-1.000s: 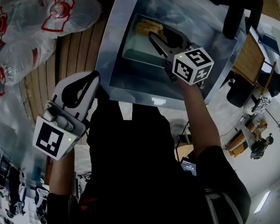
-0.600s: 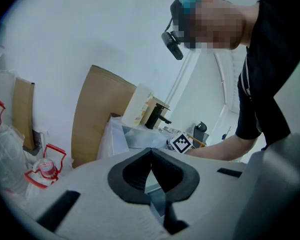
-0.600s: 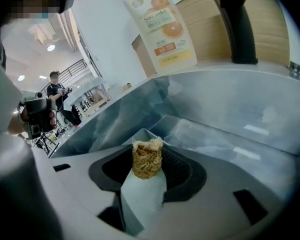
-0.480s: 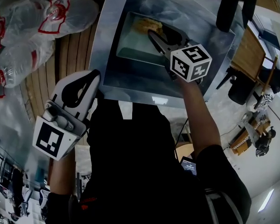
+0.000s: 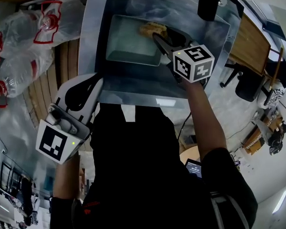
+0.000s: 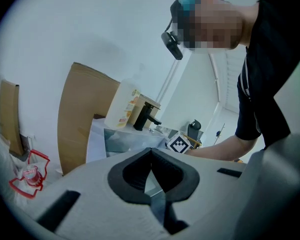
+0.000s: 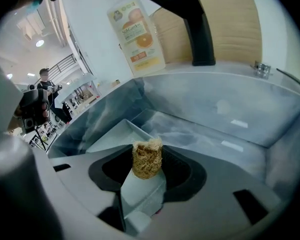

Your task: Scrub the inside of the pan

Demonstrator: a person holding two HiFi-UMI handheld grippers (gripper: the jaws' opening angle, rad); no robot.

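Note:
A grey rectangular pan (image 5: 128,42) lies in the steel sink (image 5: 214,37). My right gripper (image 5: 157,37) reaches into the pan's far right corner, shut on a yellow-brown fibrous scrubber (image 5: 151,29). In the right gripper view the scrubber (image 7: 147,160) stands upright between the jaws, over the pan's pale floor (image 7: 112,136). My left gripper (image 5: 96,82) hangs outside the sink at its front left corner, well away from the pan. Its jaws meet at the tips (image 6: 151,151) with nothing between them.
A black faucet (image 7: 190,24) and an orange-labelled soap bottle (image 7: 136,36) stand on the sink's back rim. Plastic bags with red print (image 5: 33,27) lie left of the sink on wooden slats (image 5: 69,61). Chairs and desks stand at the right.
The right gripper and scrubber have shifted from the middle of the pan's far side toward its right corner. The left gripper has stayed put.

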